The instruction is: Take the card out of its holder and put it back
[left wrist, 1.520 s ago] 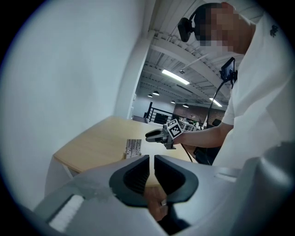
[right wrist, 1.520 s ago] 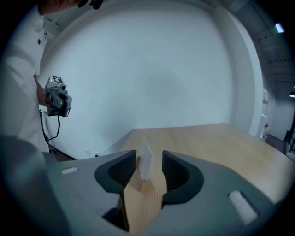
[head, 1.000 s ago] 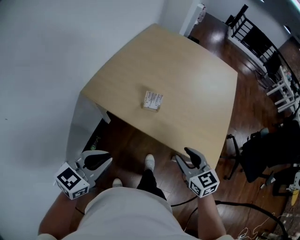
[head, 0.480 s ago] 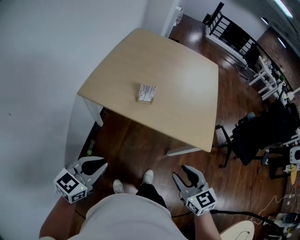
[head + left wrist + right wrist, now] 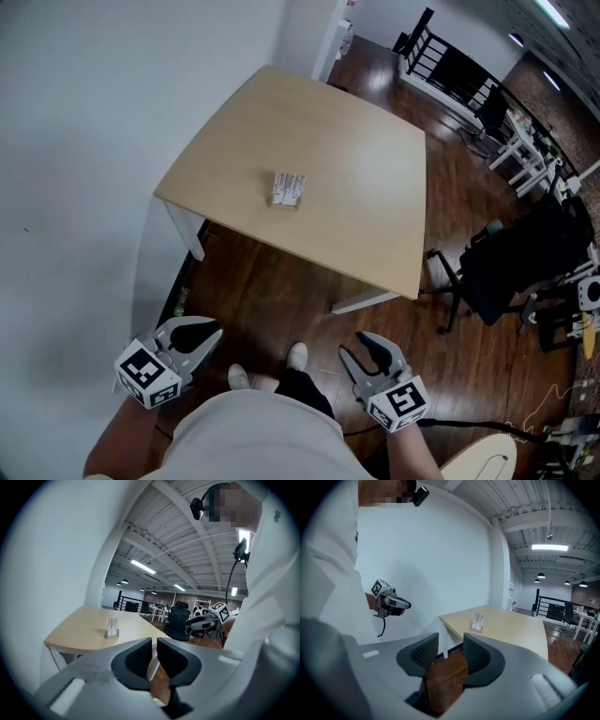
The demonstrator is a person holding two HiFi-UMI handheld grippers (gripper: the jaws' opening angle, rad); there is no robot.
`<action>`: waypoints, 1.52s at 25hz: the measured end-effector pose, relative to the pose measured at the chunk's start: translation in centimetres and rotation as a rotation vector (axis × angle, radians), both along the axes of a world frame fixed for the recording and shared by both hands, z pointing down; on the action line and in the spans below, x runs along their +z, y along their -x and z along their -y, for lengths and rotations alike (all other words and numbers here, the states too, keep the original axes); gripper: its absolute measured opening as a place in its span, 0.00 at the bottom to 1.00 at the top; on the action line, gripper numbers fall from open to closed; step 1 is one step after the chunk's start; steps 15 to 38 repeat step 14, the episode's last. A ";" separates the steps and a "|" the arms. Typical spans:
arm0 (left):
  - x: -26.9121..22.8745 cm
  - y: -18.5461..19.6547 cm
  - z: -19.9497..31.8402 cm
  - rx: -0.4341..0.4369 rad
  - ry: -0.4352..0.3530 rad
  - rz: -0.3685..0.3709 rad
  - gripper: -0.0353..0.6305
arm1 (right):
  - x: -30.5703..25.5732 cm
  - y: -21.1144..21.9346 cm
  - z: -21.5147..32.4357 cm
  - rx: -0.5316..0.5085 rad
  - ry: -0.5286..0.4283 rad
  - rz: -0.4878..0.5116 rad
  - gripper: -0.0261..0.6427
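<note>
A small holder with white cards [image 5: 288, 188] stands upright near the middle of the light wooden table [image 5: 356, 159]. It also shows far off in the left gripper view, as the holder [image 5: 111, 629], and in the right gripper view, as the holder [image 5: 477, 621]. Both grippers hang low over the wooden floor, well short of the table's near edge. My left gripper [image 5: 194, 332] [image 5: 154, 641] holds nothing, and its pads stand almost together with only a thin slit between them. My right gripper [image 5: 364, 345] [image 5: 451, 641] is open and empty.
A white wall runs along the table's left side. A black office chair [image 5: 511, 272] stands on the floor to the right of the table. Black railings [image 5: 450, 66] and more desks lie beyond. The person's feet [image 5: 297, 354] show between the grippers.
The table has slid farther from the grippers in the head view. The right gripper, earlier at the table's near edge, now hangs over the floor. Neither jaw opening has visibly changed.
</note>
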State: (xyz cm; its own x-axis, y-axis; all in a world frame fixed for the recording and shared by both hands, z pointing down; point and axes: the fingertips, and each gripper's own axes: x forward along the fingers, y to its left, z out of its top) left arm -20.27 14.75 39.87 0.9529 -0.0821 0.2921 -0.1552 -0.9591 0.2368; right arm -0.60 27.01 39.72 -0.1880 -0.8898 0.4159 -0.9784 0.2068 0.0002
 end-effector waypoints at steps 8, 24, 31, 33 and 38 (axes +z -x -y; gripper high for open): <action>0.6 1.0 0.3 -0.005 0.005 0.016 0.11 | 0.0 0.7 0.5 -0.001 -0.008 0.001 0.29; 0.5 -0.2 0.9 -0.004 -0.001 0.016 0.11 | -0.2 -0.5 1.1 -0.004 -0.009 -0.001 0.28; 0.5 -0.2 0.9 -0.004 -0.001 0.016 0.11 | -0.2 -0.5 1.1 -0.004 -0.009 -0.001 0.28; 0.5 -0.2 0.9 -0.004 -0.001 0.016 0.11 | -0.2 -0.5 1.1 -0.004 -0.009 -0.001 0.28; 0.5 -0.2 0.9 -0.004 -0.001 0.016 0.11 | -0.2 -0.5 1.1 -0.004 -0.009 -0.001 0.28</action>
